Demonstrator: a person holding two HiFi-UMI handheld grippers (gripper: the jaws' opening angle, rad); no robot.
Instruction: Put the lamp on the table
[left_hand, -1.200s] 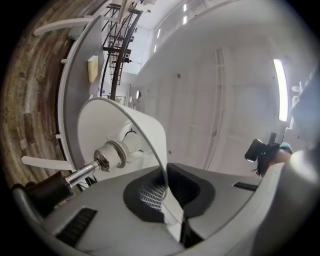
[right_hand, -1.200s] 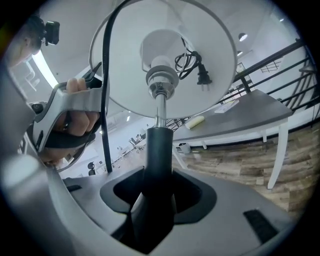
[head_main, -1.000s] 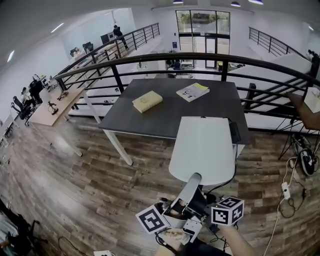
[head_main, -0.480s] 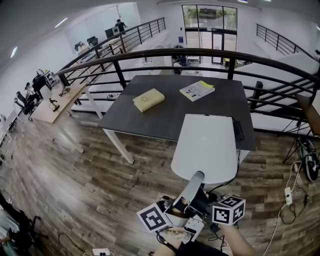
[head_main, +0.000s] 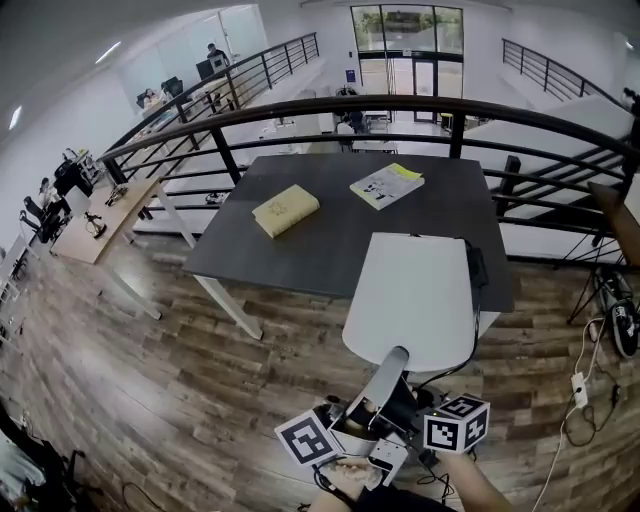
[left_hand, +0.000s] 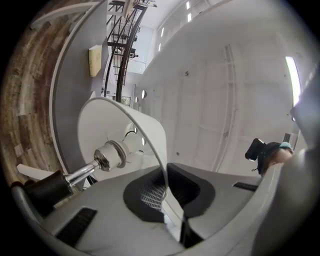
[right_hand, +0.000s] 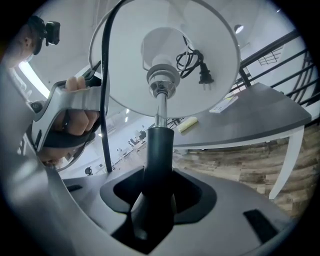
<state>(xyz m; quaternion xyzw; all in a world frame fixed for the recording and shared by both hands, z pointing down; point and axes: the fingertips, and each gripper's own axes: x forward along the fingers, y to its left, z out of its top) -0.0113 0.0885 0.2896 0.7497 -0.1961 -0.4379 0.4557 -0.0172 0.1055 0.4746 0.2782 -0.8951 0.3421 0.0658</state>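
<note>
I hold a white lamp in the air in front of the dark grey table (head_main: 330, 235). Its wide shade (head_main: 415, 300) overlaps the table's near right edge in the head view. My left gripper (left_hand: 167, 192) is shut on the thin rim of the shade (left_hand: 150, 125). The bulb socket (left_hand: 107, 156) shows inside it. My right gripper (right_hand: 157, 195) is shut on the lamp's black stem (right_hand: 157, 150), below the shade (right_hand: 120, 65). The lamp's cord and plug (right_hand: 197, 65) lie bundled inside the shade.
On the table lie a yellow book (head_main: 286, 210) and a magazine (head_main: 386, 185); a black object (head_main: 476, 265) sits at its right edge. A dark railing (head_main: 400, 105) runs behind the table. Cables and a power strip (head_main: 575, 385) lie on the wooden floor at the right.
The lamp and both grippers have moved a little towards the table together. Both grips look the same.
</note>
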